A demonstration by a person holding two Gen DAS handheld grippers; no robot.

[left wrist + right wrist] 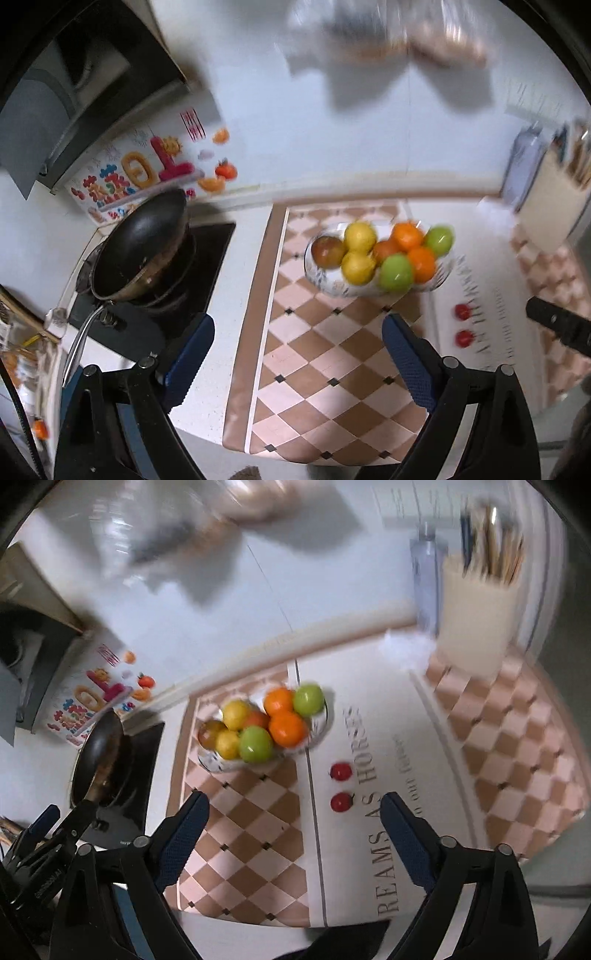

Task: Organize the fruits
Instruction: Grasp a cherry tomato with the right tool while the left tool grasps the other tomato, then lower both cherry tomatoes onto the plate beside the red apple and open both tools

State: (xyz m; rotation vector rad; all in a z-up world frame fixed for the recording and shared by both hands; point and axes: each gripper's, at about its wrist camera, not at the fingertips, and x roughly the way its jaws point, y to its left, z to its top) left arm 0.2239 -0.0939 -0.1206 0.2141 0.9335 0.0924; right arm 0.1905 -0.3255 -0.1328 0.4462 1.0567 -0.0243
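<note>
Hovering wide open, empty – left tool [297, 354], right tool [293, 829] – above fruit bowl [325, 282].

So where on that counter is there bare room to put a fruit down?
The checkered mat in front of the fruit bowl is bare, as is the white strip right of the two red cherry prints. It is crowded at the wok and the utensil holder.

We read "REAMS AS HORSES" on the white-and-tan checkered table mat [369, 812]; smaller line beside it too blurred.
</note>
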